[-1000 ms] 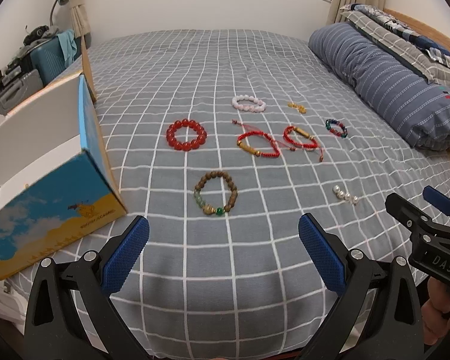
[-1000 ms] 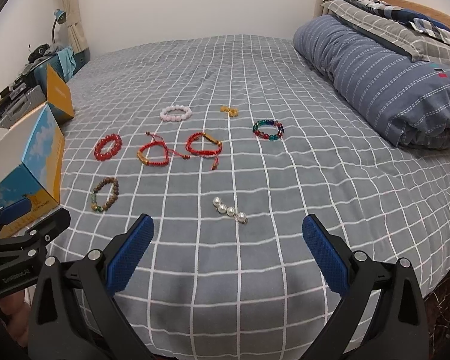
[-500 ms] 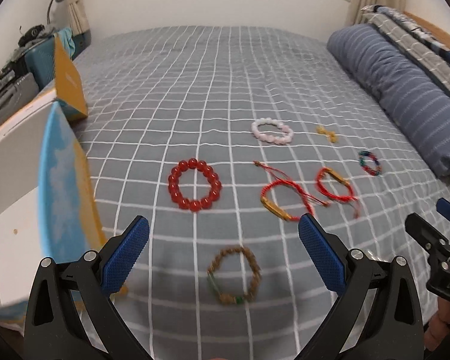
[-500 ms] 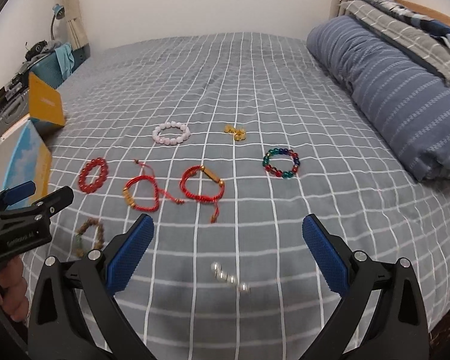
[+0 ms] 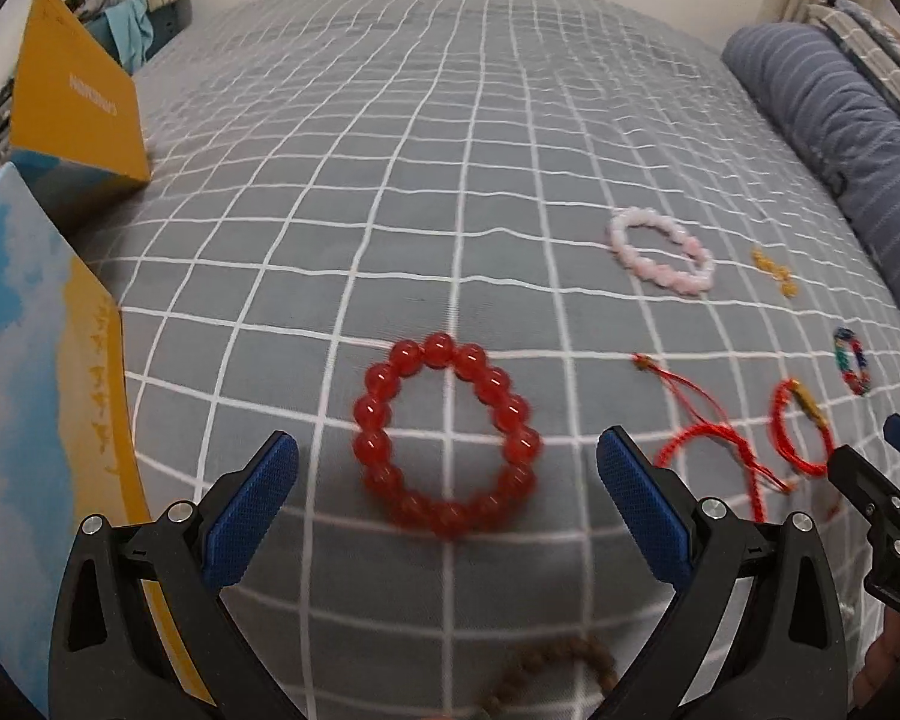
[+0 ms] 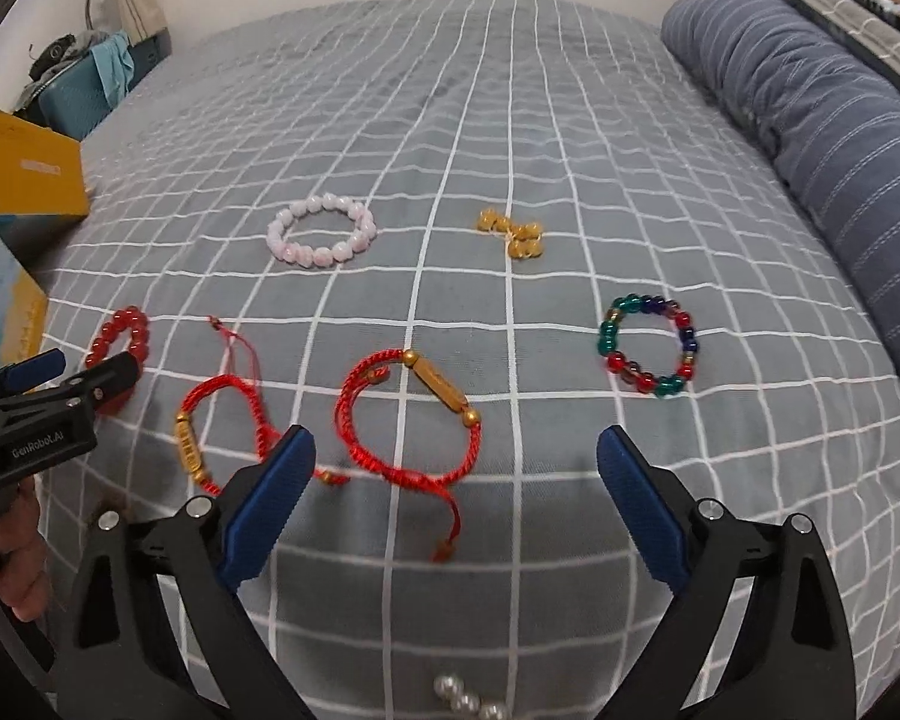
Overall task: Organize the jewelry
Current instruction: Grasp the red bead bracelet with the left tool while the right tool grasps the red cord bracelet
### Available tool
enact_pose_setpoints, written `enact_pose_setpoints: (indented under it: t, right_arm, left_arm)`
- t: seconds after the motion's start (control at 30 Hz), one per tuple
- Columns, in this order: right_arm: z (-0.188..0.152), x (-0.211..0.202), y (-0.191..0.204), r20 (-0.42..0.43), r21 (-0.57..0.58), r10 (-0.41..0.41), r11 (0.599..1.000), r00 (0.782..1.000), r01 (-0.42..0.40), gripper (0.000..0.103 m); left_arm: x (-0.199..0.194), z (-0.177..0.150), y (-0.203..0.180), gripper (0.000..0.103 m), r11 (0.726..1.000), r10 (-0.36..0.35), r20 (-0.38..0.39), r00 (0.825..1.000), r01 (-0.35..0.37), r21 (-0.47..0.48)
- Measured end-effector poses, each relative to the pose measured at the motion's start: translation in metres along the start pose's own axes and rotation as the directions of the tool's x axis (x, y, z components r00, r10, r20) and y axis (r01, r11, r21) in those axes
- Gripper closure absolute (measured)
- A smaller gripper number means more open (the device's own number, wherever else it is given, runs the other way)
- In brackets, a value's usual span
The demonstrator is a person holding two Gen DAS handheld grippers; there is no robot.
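While nothing has yet been lifted, every piece lies loose on the checked bedspread (image 5: 450, 192), so the sorting looks barely begun, if at all.

Left wrist view:
- left gripper (image 5: 447, 486), jaws spread wide, holding nothing, hanging low over the cover
- red bead bracelet (image 5: 446, 441), flat on the cover, framed between the two blue pads; probably the first piece to be taken
- brown wooden bracelet (image 5: 549, 669), only partly seen at the bottom edge, below the jaws
- pink bead bracelet (image 5: 660, 258), well beyond and to the right
- small gold charms (image 5: 774, 270), just right of the pink one
- two red cord bracelets, the nearer (image 5: 711, 450) with loose tails, the farther (image 5: 801, 435) with a gold tube
- multicoloured bead bracelet (image 5: 851, 360), near the right edge
- open blue-and-yellow box (image 5: 60, 324), on the left edge of the bed; I judge it the likely place for the jewelry, though its inside cannot be seen from here
- striped bolster (image 5: 834, 120), far right

Right wrist view:
- right gripper (image 6: 455, 492), jaws likewise wide apart and empty
- cord bracelet with gold tube (image 6: 411, 414), straight ahead of the jaws
- second cord bracelet (image 6: 222, 432), partly behind the left pad
- multicoloured beads (image 6: 648, 345), to the right
- loose pearls (image 6: 465, 701), at the bottom edge
- red beads (image 6: 117, 339), partly hidden by the other gripper

All pieces are left to gather
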State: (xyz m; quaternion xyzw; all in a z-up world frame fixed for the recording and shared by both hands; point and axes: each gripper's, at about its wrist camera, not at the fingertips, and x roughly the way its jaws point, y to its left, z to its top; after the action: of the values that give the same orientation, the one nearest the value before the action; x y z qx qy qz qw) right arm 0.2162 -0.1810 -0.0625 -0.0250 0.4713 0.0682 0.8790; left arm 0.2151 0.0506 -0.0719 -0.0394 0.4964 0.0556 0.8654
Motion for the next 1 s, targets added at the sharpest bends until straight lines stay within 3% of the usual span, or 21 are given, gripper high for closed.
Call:
enact_pose_setpoints:
  t: [0.13,0.47,0.57,0.73,0.83,0.9,0.93,1.0]
  right_arm:
    - [0.005,0.018,0.000,-0.035,0.015,0.002,1.000,0.999,-0.002,0.013]
    - [0.006,0.038,0.004,-0.094,0.025,0.025,0.999,0.995,-0.023,0.021]
    - [0.007,0.038,0.005,-0.101,0.025,0.036,0.999,0.994,-0.033,0.029]
    - [0.005,0.036,0.010,-0.103,0.003,0.044,0.999,0.994,-0.044,0.047]
    - [0.005,0.033,0.011,-0.107,0.004,0.056,0.998,0.993,-0.056,0.064]
    - [0.004,0.031,0.012,-0.111,-0.001,0.060,0.998,0.992,-0.061,0.085]
    - [0.004,0.031,0.012,-0.112,-0.001,0.061,0.998,0.992,-0.062,0.091]
    - [0.005,0.028,0.010,-0.110,0.008,0.070,0.998,0.991,-0.070,0.095]
  left_arm:
    - [0.017,0.002,0.002,0.006,1.000,0.007,-0.028,1.000,-0.007,-0.009]
    - [0.025,0.007,0.000,0.007,1.000,0.021,-0.002,1.000,-0.021,0.012]
    - [0.025,0.008,0.002,0.017,1.000,0.012,0.005,1.000,-0.012,0.006]
    - [0.022,0.006,-0.001,0.042,1.000,-0.010,0.013,1.000,0.010,0.003]
    - [0.020,0.005,-0.004,0.057,1.000,-0.015,0.008,1.000,0.015,0.020]
    - [0.017,0.005,-0.004,0.069,0.999,-0.027,0.001,1.000,0.027,0.021]
    - [0.016,0.005,-0.003,0.075,0.999,-0.040,-0.007,0.999,0.040,0.019]
    - [0.012,0.005,-0.001,0.076,0.998,-0.060,-0.013,0.998,0.060,0.010]
